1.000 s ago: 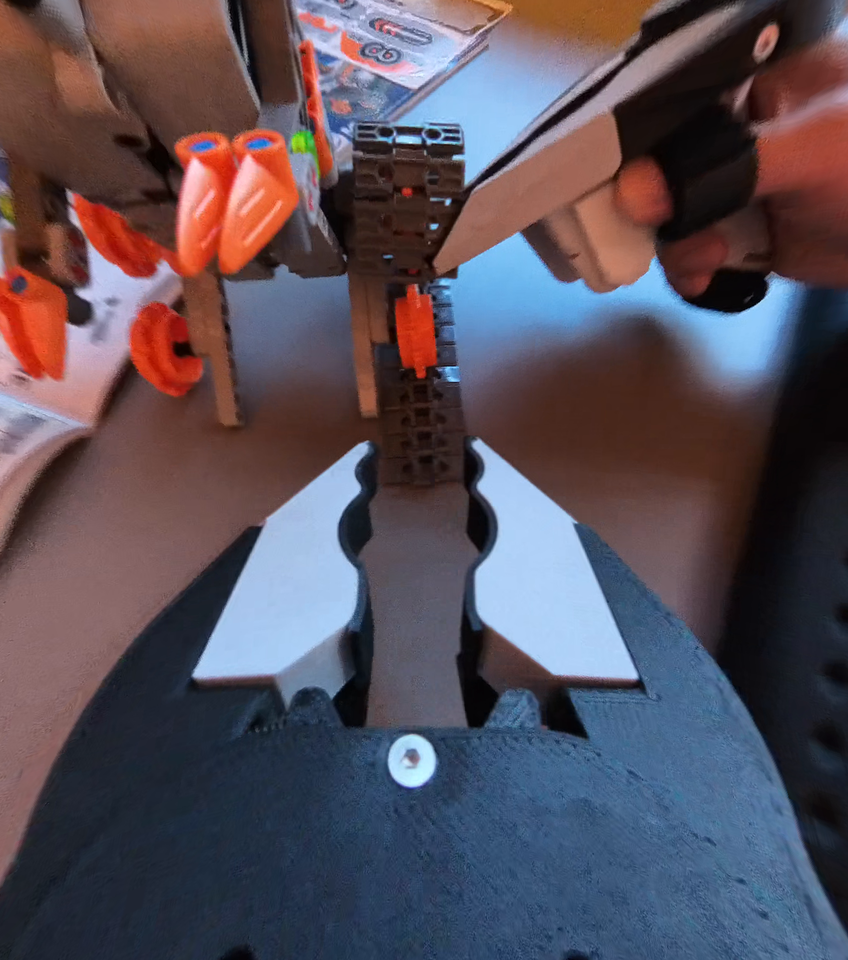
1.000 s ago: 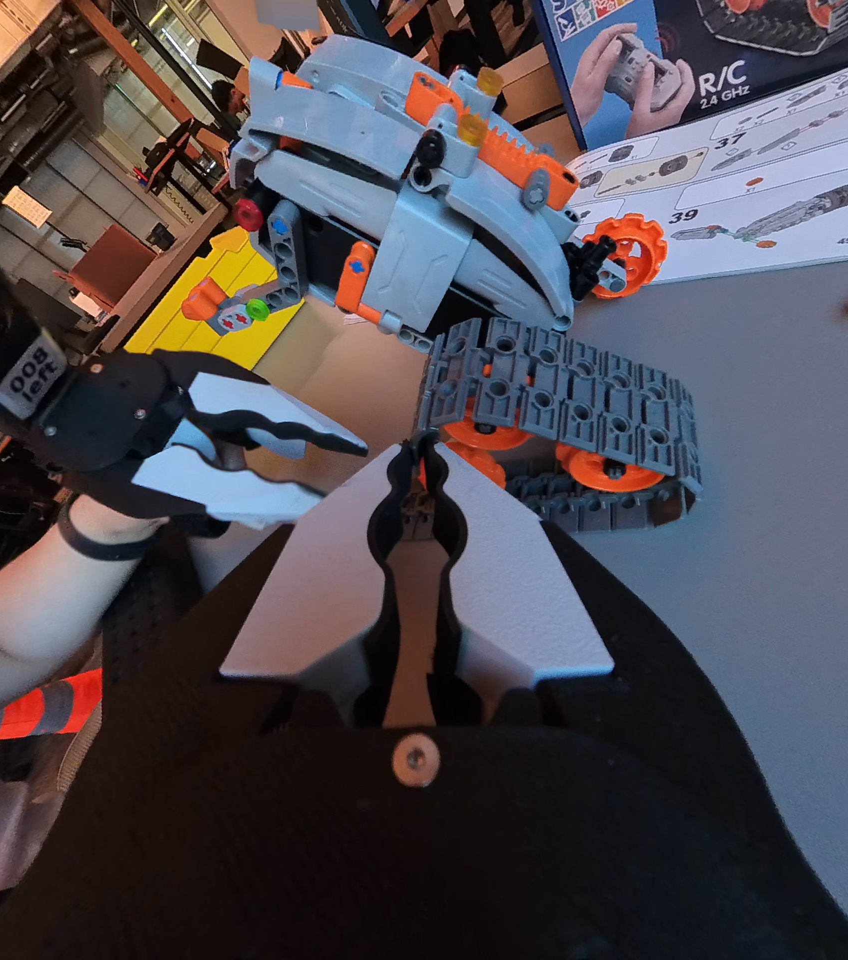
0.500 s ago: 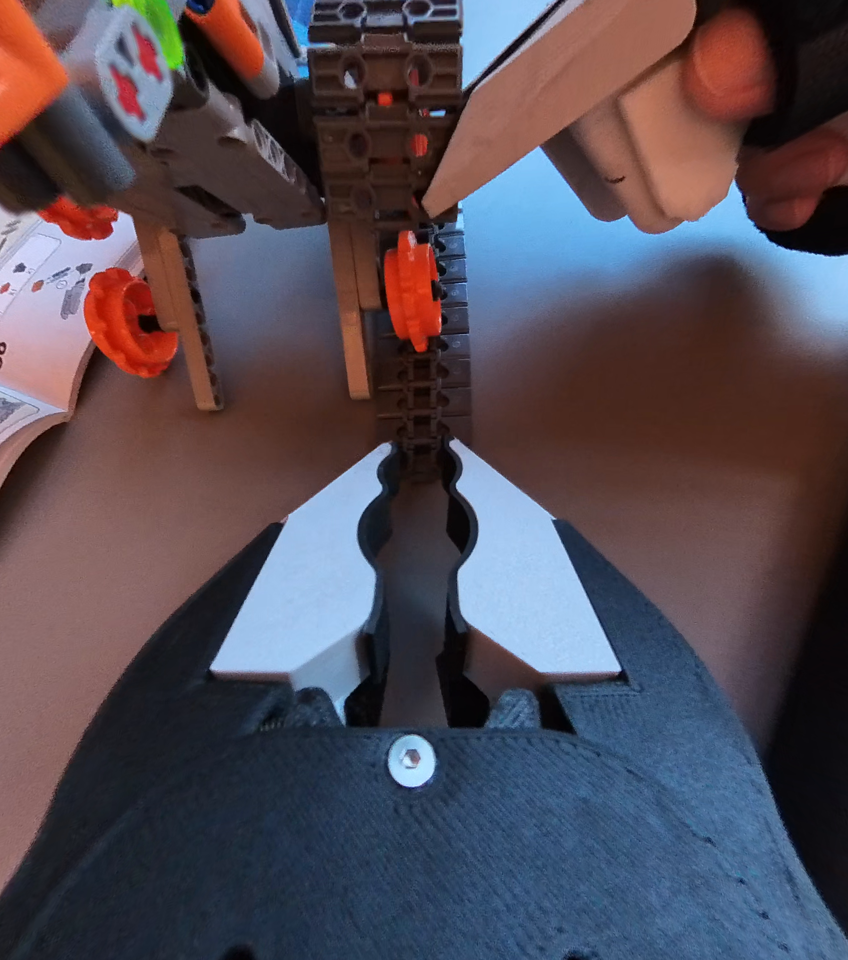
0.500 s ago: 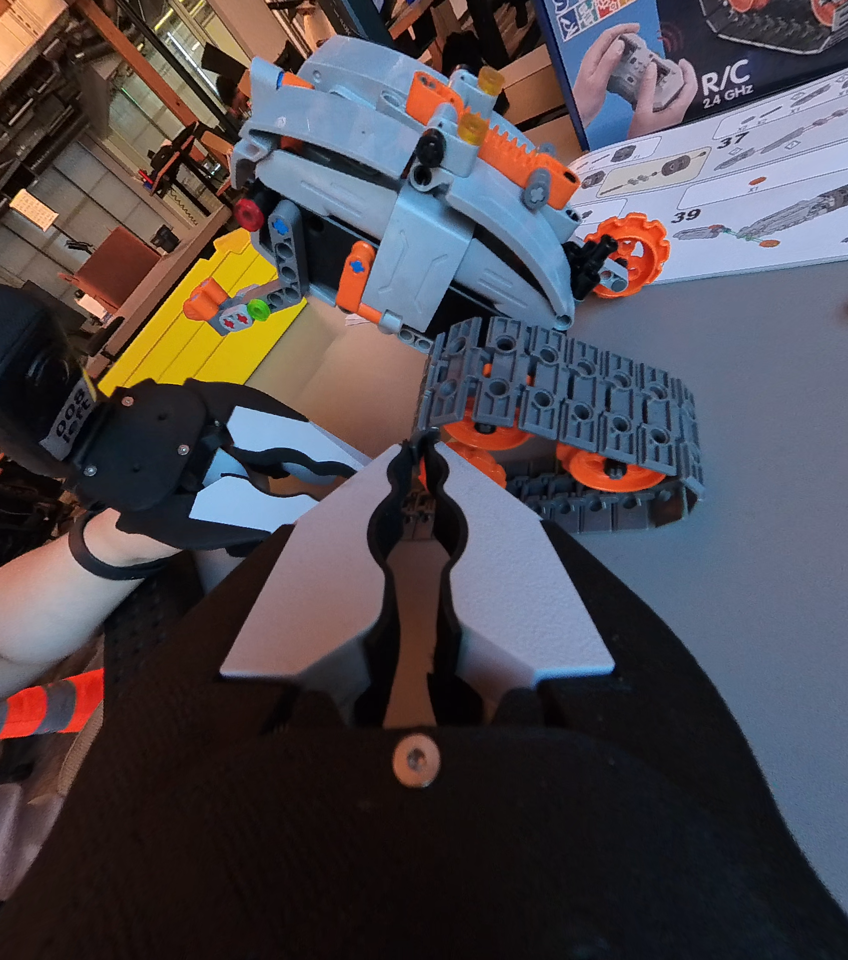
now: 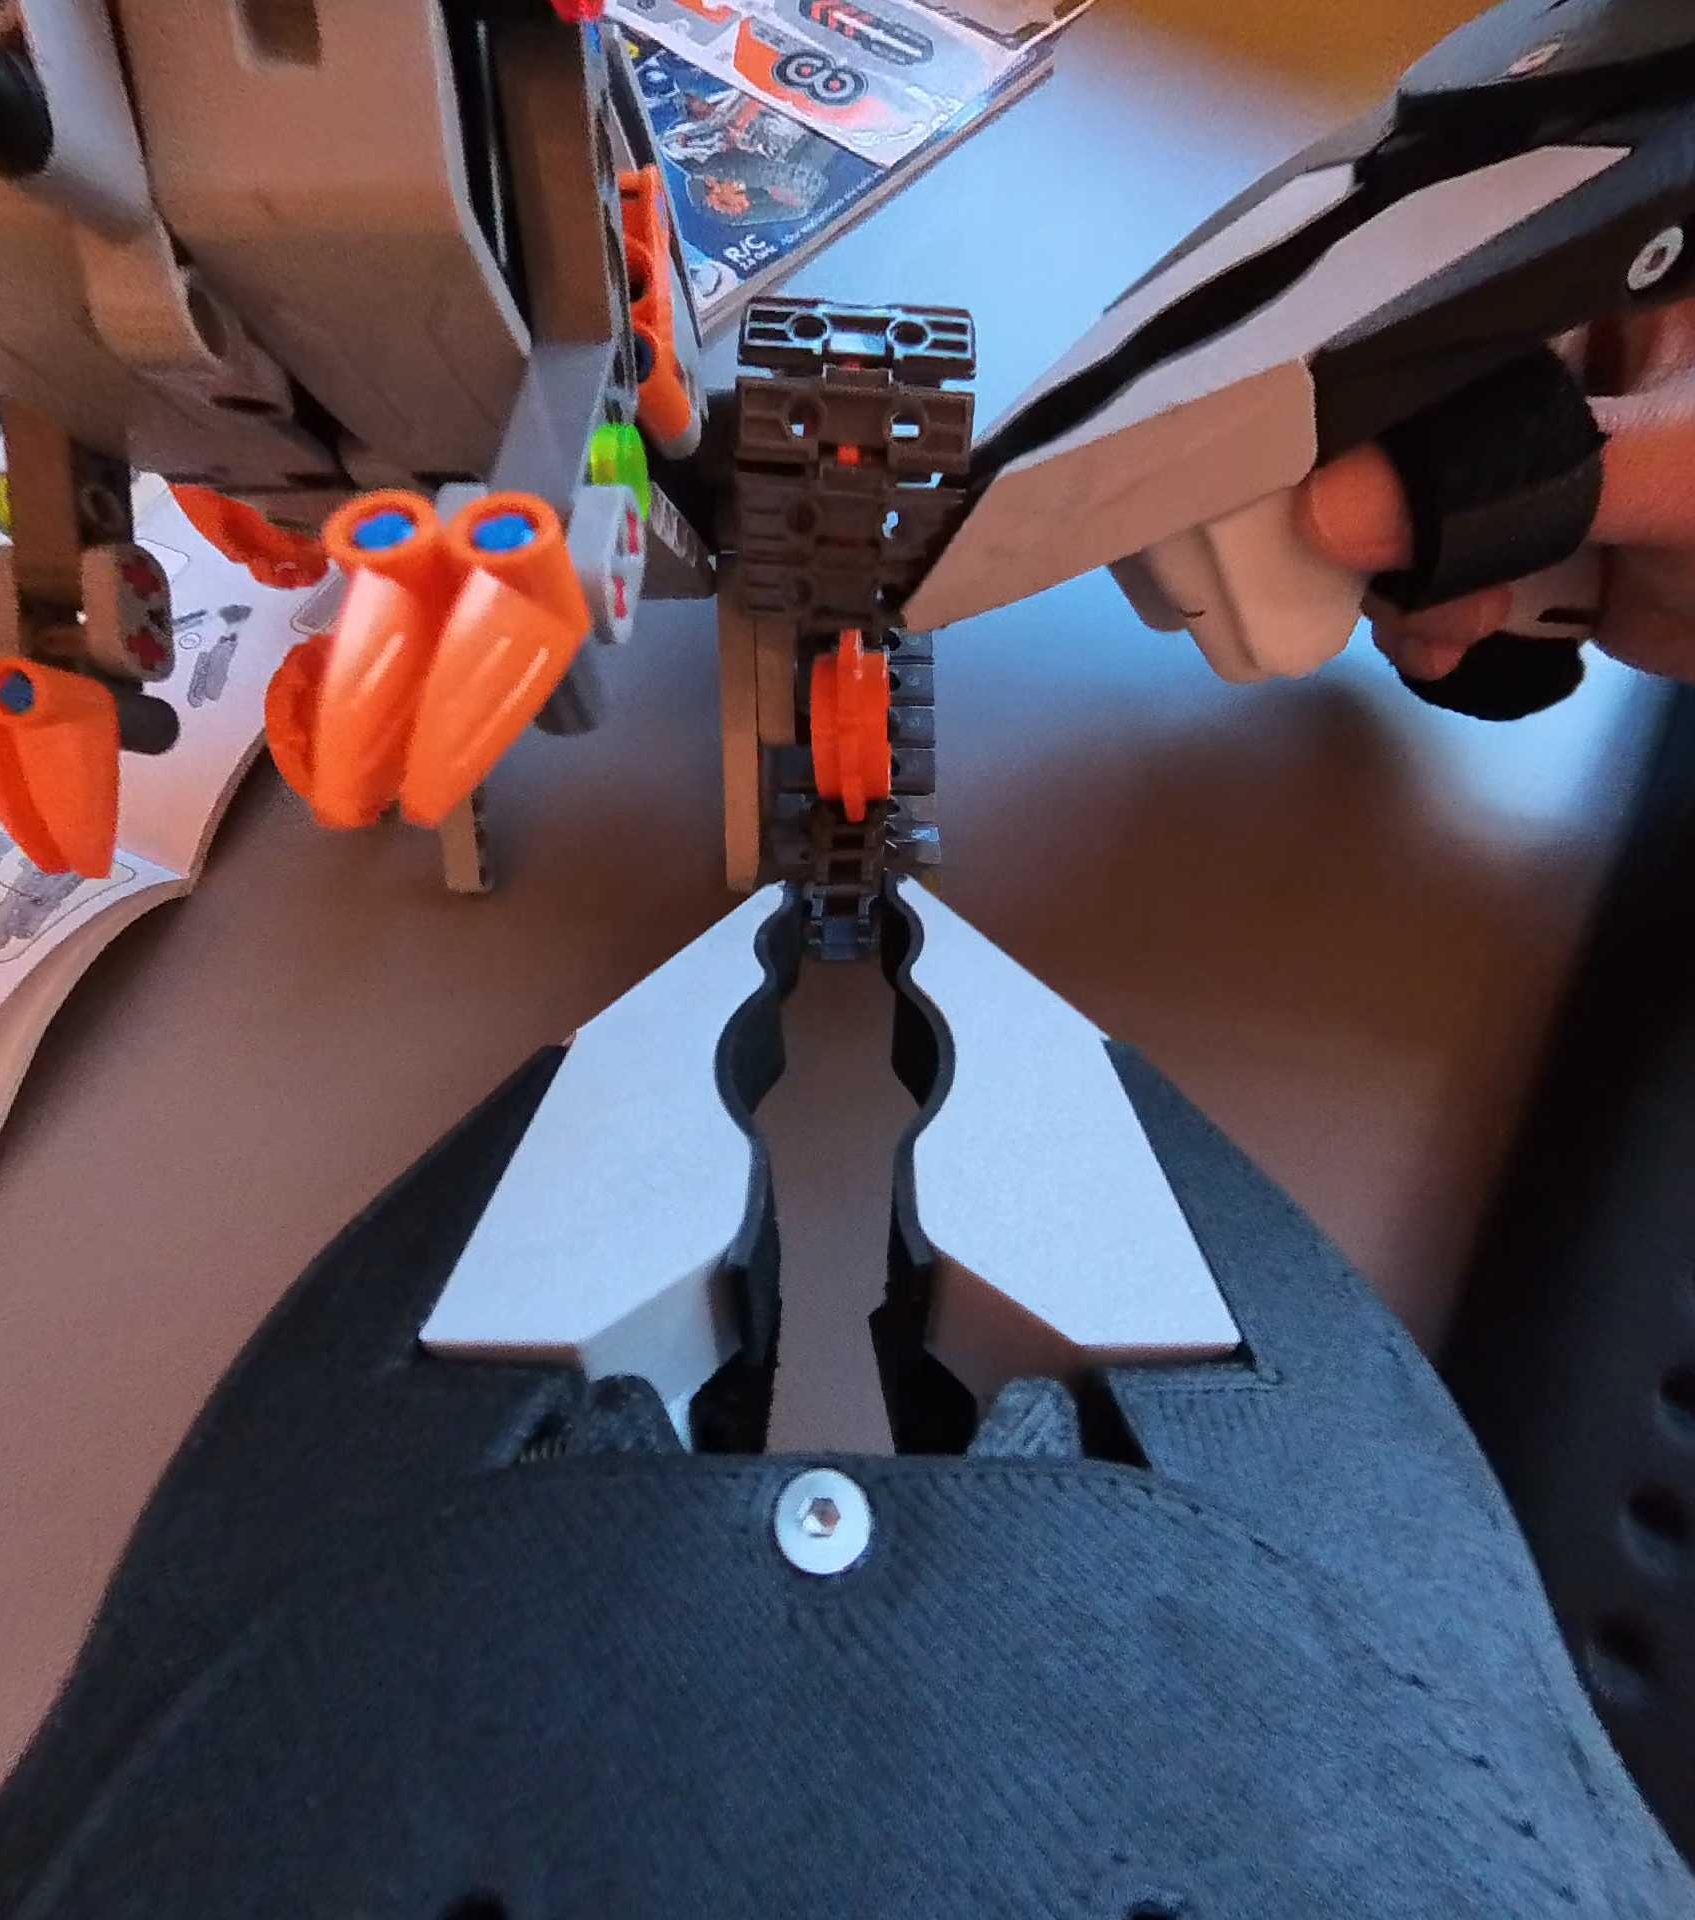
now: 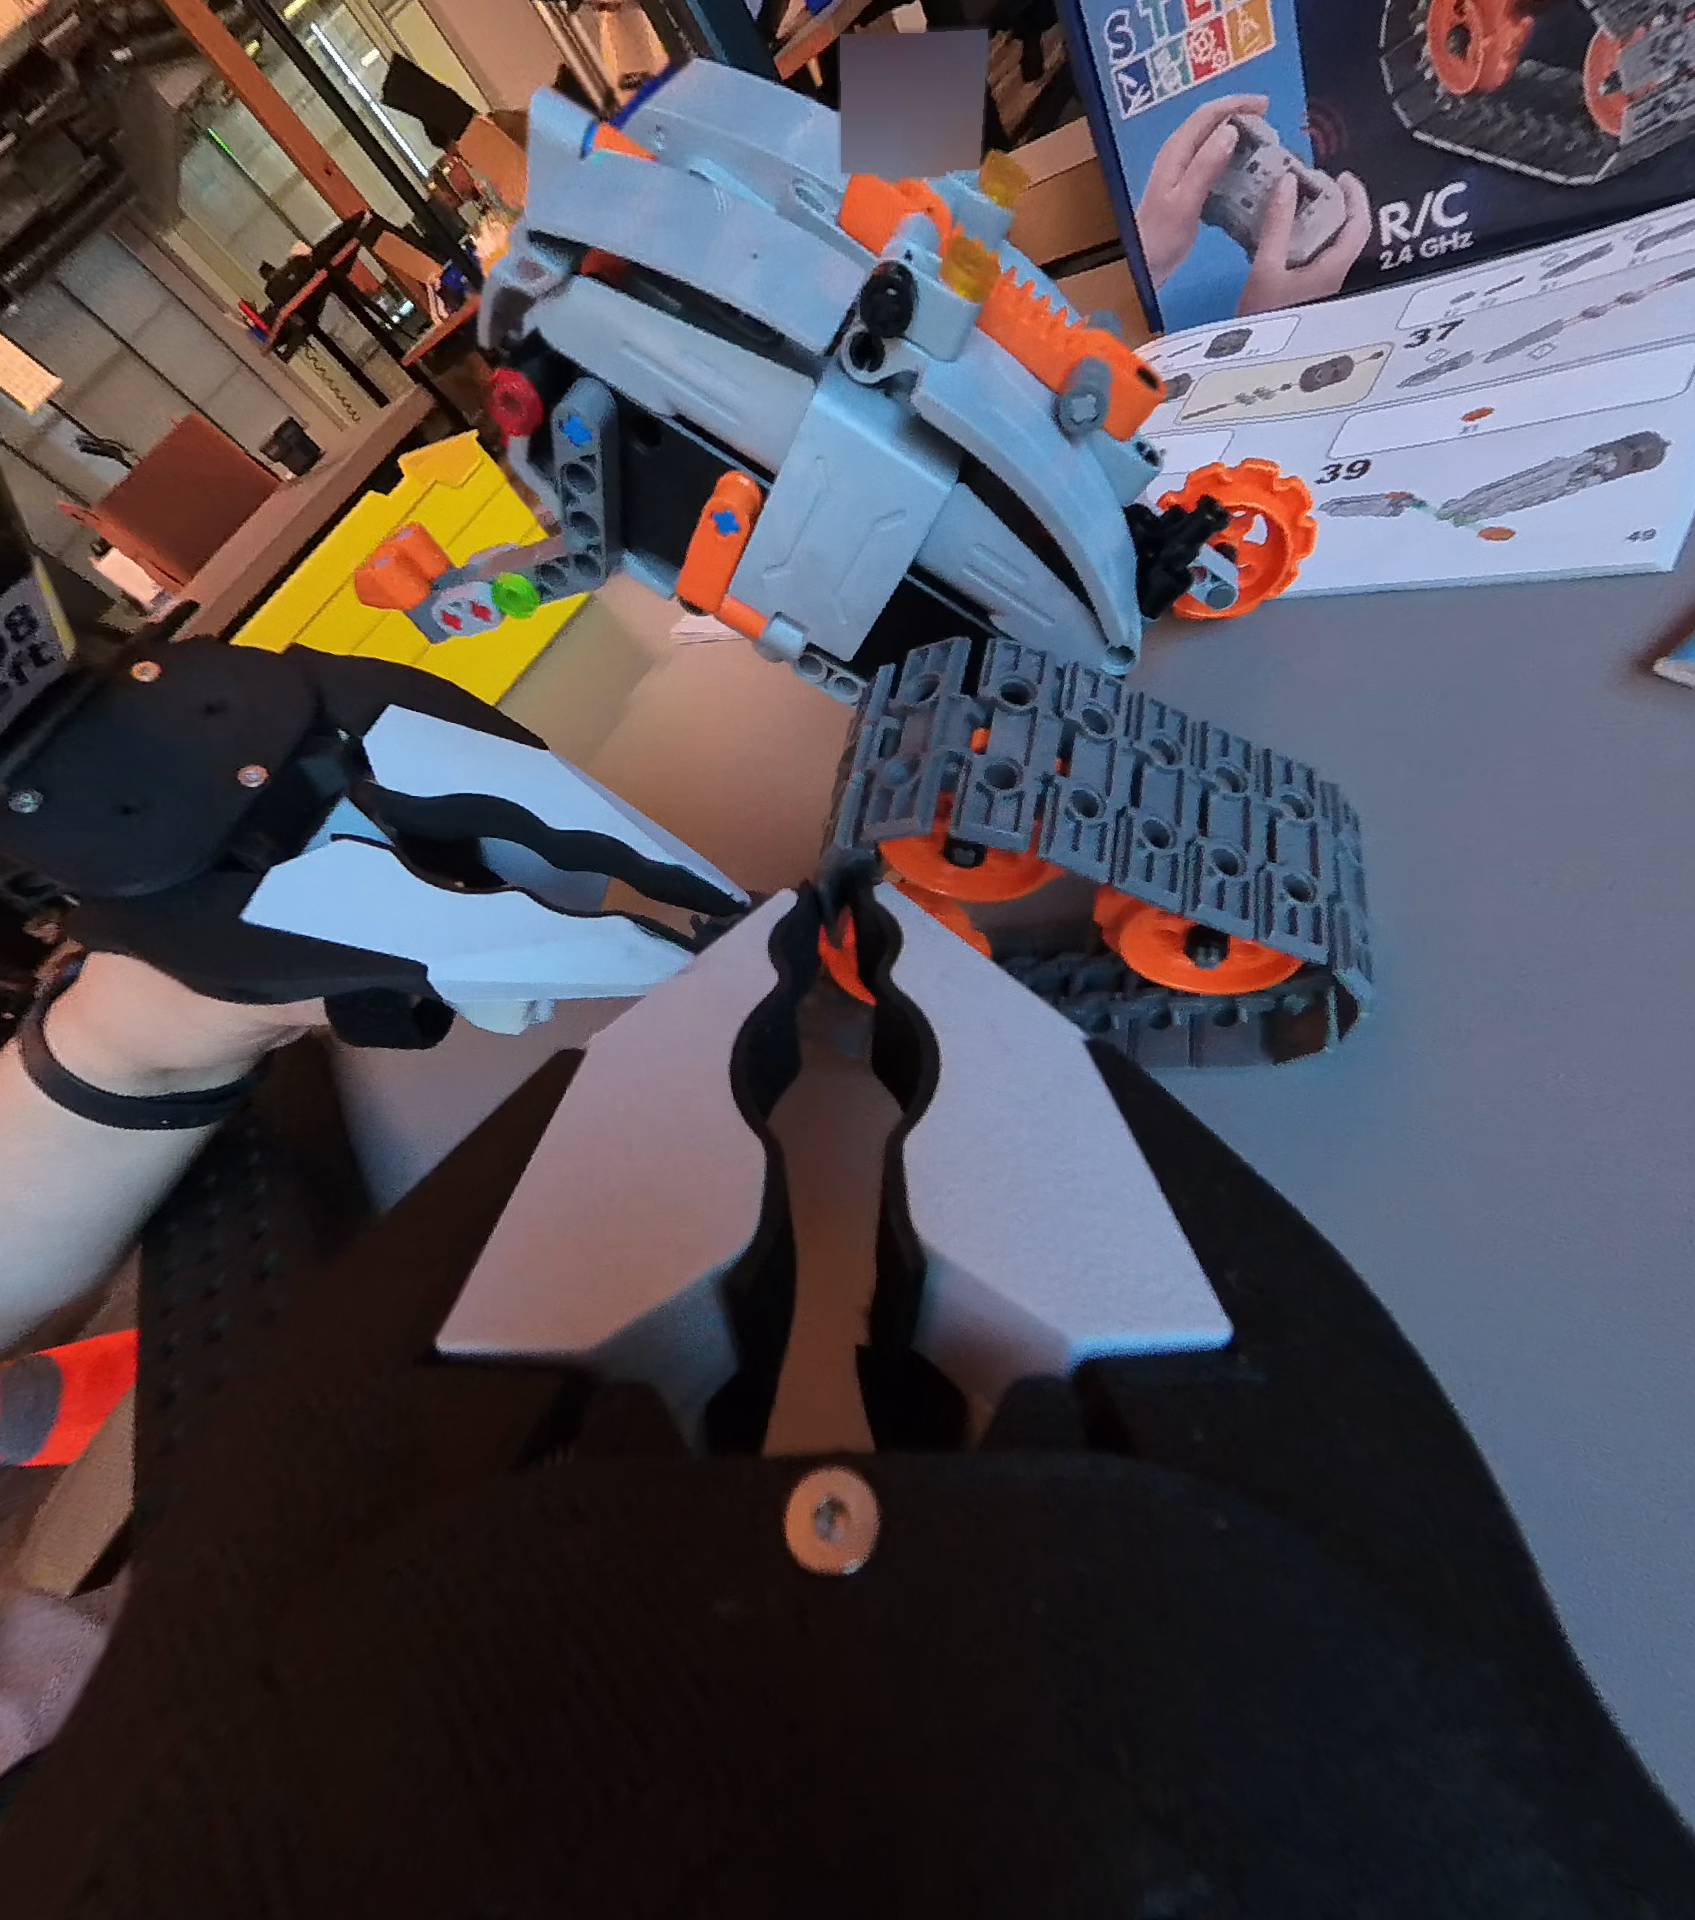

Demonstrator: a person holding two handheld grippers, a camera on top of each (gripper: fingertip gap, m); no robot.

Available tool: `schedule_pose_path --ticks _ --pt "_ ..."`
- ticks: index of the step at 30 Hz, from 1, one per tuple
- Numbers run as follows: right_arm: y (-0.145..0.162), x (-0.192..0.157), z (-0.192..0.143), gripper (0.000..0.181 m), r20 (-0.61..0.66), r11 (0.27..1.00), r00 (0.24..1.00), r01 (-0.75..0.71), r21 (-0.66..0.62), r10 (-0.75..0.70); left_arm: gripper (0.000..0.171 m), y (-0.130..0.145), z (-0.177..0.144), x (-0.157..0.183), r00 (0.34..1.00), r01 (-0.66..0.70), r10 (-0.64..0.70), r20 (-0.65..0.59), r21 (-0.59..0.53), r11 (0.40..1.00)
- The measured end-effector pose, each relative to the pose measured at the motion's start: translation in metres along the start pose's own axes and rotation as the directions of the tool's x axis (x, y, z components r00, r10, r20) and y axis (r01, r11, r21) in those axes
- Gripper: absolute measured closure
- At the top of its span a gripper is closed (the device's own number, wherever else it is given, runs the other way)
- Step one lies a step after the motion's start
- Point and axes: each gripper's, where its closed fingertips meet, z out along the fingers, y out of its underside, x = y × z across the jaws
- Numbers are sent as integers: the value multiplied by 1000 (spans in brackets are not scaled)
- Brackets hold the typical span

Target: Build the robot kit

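Grey table [image 6: 1549, 1039], and we see a booklet [image 6: 1445, 416] lying open behind the toy vehicle [image 6: 822, 395]. Our left gripper [image 5: 845, 920] pinches the low end of the grey track [image 6: 1113, 790]. Our right gripper [image 6: 838, 899] looks pressed onto a link at the track's near end, though it's cramped there.
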Motion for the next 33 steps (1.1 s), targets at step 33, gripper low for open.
schedule_pose_path --ticks 33 --pt "26 -17 13 179 -294 752 692 614 -241 -659 140 -8 -36 -5 996 74 -79 35 125 989"
